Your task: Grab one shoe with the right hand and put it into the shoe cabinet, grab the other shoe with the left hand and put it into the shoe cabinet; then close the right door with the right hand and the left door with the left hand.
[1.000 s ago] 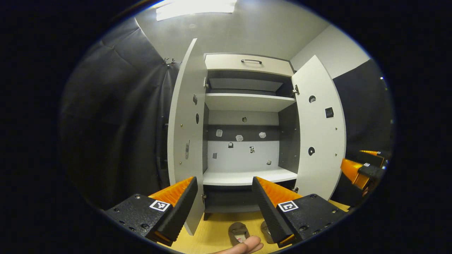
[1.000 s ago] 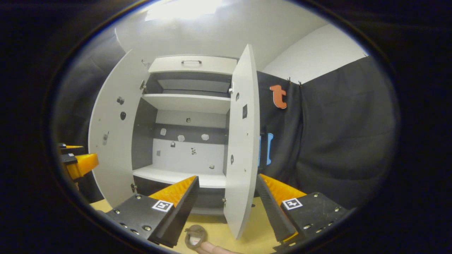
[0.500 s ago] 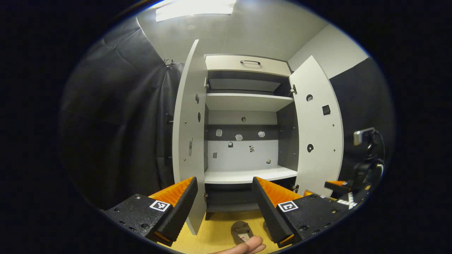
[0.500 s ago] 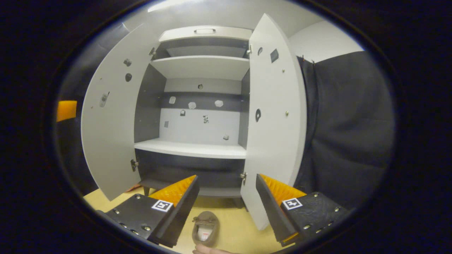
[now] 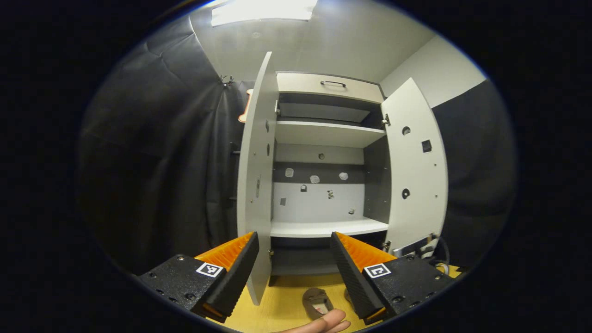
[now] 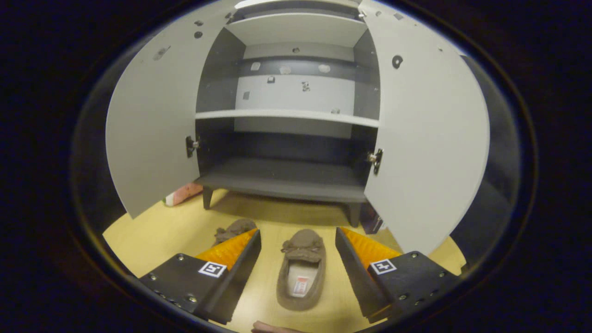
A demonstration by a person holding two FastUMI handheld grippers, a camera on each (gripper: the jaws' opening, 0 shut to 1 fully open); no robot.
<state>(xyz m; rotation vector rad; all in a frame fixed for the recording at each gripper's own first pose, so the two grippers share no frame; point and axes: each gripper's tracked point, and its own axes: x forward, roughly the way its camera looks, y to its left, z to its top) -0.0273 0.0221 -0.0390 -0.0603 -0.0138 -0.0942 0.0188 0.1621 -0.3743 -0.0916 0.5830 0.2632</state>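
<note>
Right gripper view: the right gripper (image 6: 298, 259) hangs low over a yellow wooden floor (image 6: 152, 231), its two fingers spread apart with nothing between them but air. A brown slipper-style shoe (image 6: 301, 270) lies on the floor in the gap, toe toward the shoe cabinet (image 6: 286, 178), touching neither finger. A small label sits inside its heel, too small to read. The second shoe (image 6: 233, 230) lies just to the left, mostly hidden behind the left finger. Each finger mount carries a square black-and-white marker, not text. Both cabinet doors stand wide open; the dark bottom compartment and the white shelf above it hold no shoes.

Left gripper view: the left gripper (image 5: 293, 259) is held higher, fingers also apart and holding nothing. This view takes in the whole cabinet, up to a top drawer (image 5: 329, 85) with a handle. One shoe (image 5: 318, 303) lies on the floor below, partly cut off, with a fingertip (image 5: 330, 321) at the bottom edge.
</note>
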